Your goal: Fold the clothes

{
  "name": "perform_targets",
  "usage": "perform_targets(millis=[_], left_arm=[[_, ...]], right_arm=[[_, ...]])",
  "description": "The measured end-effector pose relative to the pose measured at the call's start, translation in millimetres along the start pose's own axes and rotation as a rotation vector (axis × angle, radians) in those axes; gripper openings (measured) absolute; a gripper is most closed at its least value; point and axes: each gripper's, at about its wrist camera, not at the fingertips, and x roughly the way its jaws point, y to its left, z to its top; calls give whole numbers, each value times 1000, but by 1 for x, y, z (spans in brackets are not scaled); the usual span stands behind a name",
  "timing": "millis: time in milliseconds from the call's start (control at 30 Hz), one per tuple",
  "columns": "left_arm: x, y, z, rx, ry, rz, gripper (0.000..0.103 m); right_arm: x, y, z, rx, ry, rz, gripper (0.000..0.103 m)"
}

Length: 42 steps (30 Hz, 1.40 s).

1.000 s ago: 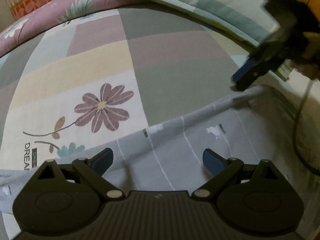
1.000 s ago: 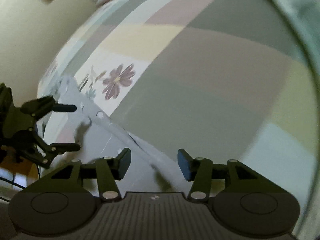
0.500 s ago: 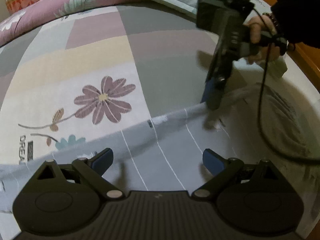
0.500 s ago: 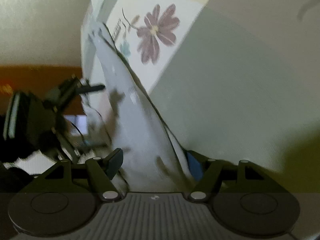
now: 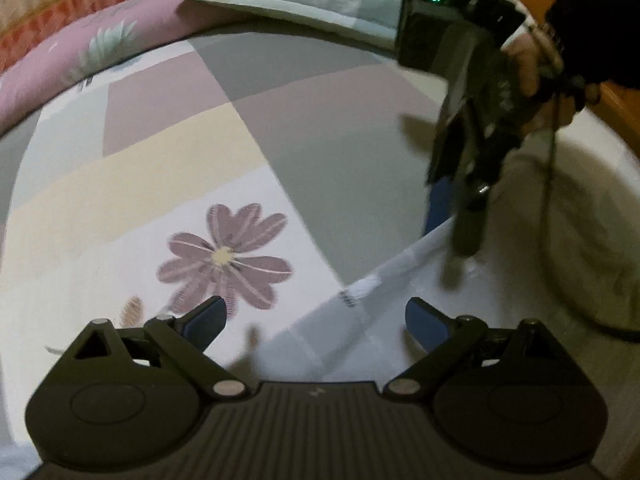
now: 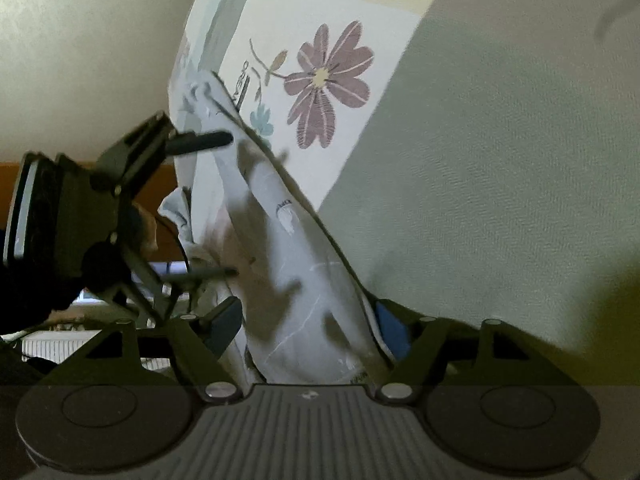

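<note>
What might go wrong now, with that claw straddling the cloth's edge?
The right claw is opening with the grey garment between its fingers; closing too shallow, it might pinch only one layer or snag the bedsheet too. The left claw hangs open and idle, so the far edge may drag.

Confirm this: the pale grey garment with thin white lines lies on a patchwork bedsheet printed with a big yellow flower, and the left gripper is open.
One thing is wrong: the flower is dusky purple with only a yellow centre, as the left wrist view shows. The pale grey garment with thin white lines does lie on the patchwork bedsheet, and the left gripper is open.
</note>
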Motion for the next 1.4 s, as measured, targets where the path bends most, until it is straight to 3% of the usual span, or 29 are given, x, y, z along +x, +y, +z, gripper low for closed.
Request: perform_targets(millis=[167, 233, 267, 333, 400, 467, 500, 567, 600, 633, 767, 967, 1000, 1033, 1100, 1167, 1267, 1333, 1400], left_arm=[[17, 1, -2, 186, 73, -101, 94], [26, 3, -3, 289, 126, -106, 71], [30, 4, -4, 336, 152, -111, 68], [35, 16, -8, 360, 204, -155, 69], [37, 27, -9, 355, 245, -185, 69], [37, 28, -10, 345, 268, -183, 68], [36, 25, -11, 358, 268, -173, 63], [32, 16, -11, 364, 259, -174, 35], [30, 13, -9, 359, 259, -175, 9], [28, 12, -6, 354, 258, -166, 4], [21, 13, 8, 366, 210, -107, 3], [28, 25, 41, 370, 140, -33, 4], [32, 27, 46, 370, 134, -19, 6], [40, 29, 49, 350, 151, -11, 15], [47, 31, 50, 313, 168, 10, 16], [48, 31, 49, 282, 169, 34, 23], [26, 21, 43, 292, 124, 69, 32], [6, 11, 38, 305, 90, 102, 46], [-15, 0, 34, 304, 46, 120, 48]], right_arm=[[3, 8, -6, -74, 16, -80, 70], [-2, 8, -13, -107, 24, -134, 53], [-7, 5, -18, -108, 22, -154, 48], [-15, -1, -29, -105, 14, -191, 32], [-21, -5, -41, -106, -6, -225, 24], [-18, 2, -50, -136, -33, -270, 24], [-16, 7, -55, -161, -45, -300, 24], [-3, 26, -62, -250, -57, -404, 16], [2, 33, -65, -282, -61, -455, 8], [6, 40, -67, -311, -64, -505, 6], [4, 52, -73, -347, -126, -610, 6], [-16, 53, -67, -294, -243, -714, 5], [-17, 51, -65, -280, -258, -729, 6], [-18, 50, -63, -266, -274, -745, 8], [-15, 43, -61, -223, -288, -758, 11], [-15, 43, -66, -200, -323, -769, 18], [-24, 57, -83, -164, -432, -793, 36], [-32, 69, -100, -129, -515, -804, 44], [-37, 85, -123, -97, -583, -824, 49]])
